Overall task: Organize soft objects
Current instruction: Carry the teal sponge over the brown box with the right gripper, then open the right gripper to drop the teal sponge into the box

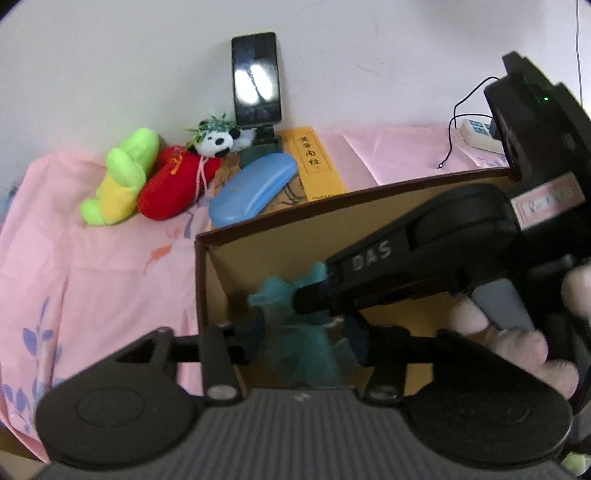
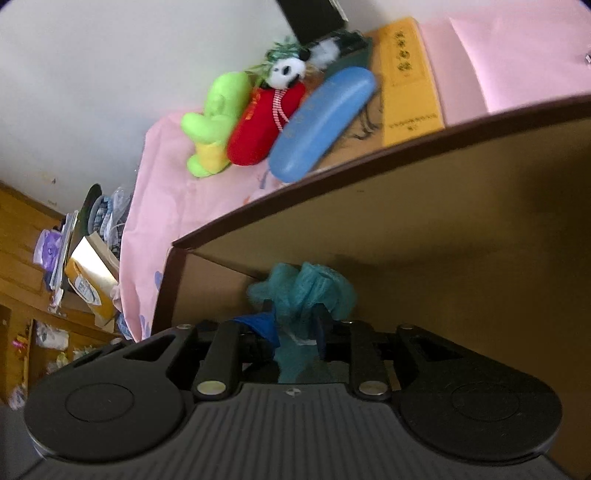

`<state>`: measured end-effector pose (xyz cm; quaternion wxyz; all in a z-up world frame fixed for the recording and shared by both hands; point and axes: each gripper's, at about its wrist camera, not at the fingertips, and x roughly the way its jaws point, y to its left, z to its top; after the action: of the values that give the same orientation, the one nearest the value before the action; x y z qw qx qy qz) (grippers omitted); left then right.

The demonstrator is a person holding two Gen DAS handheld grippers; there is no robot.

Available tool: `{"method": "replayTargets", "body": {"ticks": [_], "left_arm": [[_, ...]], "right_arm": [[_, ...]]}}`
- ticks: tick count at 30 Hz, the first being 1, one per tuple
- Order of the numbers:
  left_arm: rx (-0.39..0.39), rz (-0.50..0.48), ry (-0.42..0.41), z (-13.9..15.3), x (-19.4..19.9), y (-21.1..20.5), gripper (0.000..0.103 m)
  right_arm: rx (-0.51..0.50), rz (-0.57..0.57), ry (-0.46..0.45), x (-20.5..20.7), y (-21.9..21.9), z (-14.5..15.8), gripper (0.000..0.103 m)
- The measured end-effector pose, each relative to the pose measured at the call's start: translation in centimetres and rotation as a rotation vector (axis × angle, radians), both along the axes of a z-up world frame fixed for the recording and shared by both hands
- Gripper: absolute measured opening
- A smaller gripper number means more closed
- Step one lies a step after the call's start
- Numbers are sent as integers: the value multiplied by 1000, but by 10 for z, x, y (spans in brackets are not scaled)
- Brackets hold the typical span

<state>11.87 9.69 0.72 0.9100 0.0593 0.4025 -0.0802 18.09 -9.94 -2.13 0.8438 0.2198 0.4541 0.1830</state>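
A: Right gripper (image 2: 295,328)?
B: Its fingers are closed on the teal mesh (image 2: 310,288), low inside the box (image 2: 406,206).

A: Left gripper (image 1: 306,332)?
B: The mesh (image 1: 295,332) sits between its fingers; whether they clamp it, one cannot tell. The right gripper (image 1: 317,291) crosses just ahead.

A: Beyond the box (image 1: 201,266)?
B: Ahead-left on the pink cloth (image 1: 92,277): green plush (image 1: 122,177), red plush (image 1: 173,184), panda (image 1: 216,142), blue case (image 1: 253,188).

Teal mesh puff (image 2: 310,291) partly hidden behind right hand-held gripper (image 2: 295,332), phone (image 2: 314,16) cut off.
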Motion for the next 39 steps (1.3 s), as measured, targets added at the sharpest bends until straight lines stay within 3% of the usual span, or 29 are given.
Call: {"method": "replayTargets", "body": {"ticks": [7,12,17,21,25,30,34,37,39], "left_arm": [[23,46,-48,2,-6,-1,61],[37,55,-106,3,-10,-1,61],[65,10,-136,2,-14,-7,61],[77,-23,-149,2,-18,-9,61],[118,-59,-218,1,-20,-11,62],[92,-18,-193,3,-15,-4,62],[28,-13,-227,23,-37,-1,64],[34,-3,-243,37,-52,-4,65],[25,7,-246,43,-63,-3,65]], "right_arm": [[35,-89,16,-15,-37,12,8],[-126,-208,0,-44,-64,24,8],[-158,-297,30,-84,-93,26,8],[-117,-320,33,-108,-107,25,6],[-114,-328,5,-129,-106,27,6],[-168,-337,-23,-147,-100,24,6],[-168,-347,-26,-150,-97,32,7],[-233,-382,-45,-126,-88,46,7],[-269,-402,-2,-106,-84,49,7]]}}
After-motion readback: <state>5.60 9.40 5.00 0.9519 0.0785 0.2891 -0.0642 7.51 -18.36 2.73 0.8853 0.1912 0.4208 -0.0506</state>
